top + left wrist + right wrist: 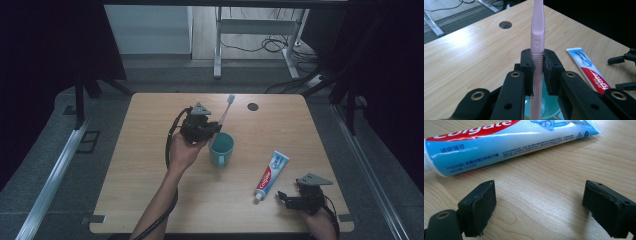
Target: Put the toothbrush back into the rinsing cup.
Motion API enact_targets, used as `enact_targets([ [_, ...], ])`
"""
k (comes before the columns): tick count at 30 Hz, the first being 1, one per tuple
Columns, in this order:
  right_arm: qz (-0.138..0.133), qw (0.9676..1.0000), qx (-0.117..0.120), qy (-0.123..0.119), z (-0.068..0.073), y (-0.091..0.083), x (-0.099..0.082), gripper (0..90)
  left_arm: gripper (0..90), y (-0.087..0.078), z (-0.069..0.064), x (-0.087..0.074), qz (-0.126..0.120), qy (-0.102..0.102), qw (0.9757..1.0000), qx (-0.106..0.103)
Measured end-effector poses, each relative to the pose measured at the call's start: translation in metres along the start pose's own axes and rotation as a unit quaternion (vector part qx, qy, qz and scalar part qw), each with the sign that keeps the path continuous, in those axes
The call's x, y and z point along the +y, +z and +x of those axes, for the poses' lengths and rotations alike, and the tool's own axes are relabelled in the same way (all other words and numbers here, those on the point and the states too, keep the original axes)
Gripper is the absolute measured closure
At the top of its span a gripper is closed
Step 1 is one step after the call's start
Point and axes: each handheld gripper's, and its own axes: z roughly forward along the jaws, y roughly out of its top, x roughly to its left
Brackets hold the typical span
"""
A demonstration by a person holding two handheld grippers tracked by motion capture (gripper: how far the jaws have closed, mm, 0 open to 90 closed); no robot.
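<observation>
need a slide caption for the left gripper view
Left gripper clamps a pink toothbrush upright above a teal cup, toothpaste tube lying nearby.

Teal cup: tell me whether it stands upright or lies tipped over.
Upright. The teal cup stands on the table with its round mouth facing up, beside the left gripper holding the pink toothbrush.

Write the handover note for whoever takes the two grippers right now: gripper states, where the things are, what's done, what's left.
Left gripper: shut on the pink toothbrush, held above the teal cup.
Right gripper: open, holding nothing, low over the table beside the toothpaste tube.
Toothpaste tube lies flat on the table to the right of the cup, cap toward the person.
Done: toothbrush picked up.
Left, probably: lower the toothbrush into the cup, then deal with the toothpaste tube.
</observation>
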Motion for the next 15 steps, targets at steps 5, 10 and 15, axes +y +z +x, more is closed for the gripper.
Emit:
enact_targets([
  [5,0.000,1.0000,0.000,0.000,0.000,0.000,0.000,11.3,79.4,0.008,-0.002,0.001,-0.006,0.000,1.0000,0.000],
  [10,0.000,1.0000,0.000,0.000,0.000,0.000,0.000,11.3,79.4,0.013,-0.003,-0.001,-0.009,0.001,1.0000,0.001],
  [15,0.000,1.0000,0.000,0.000,0.000,0.000,0.000,11.3,79.4,0.020,-0.002,-0.008,-0.008,-0.003,1.0000,0.001],
])
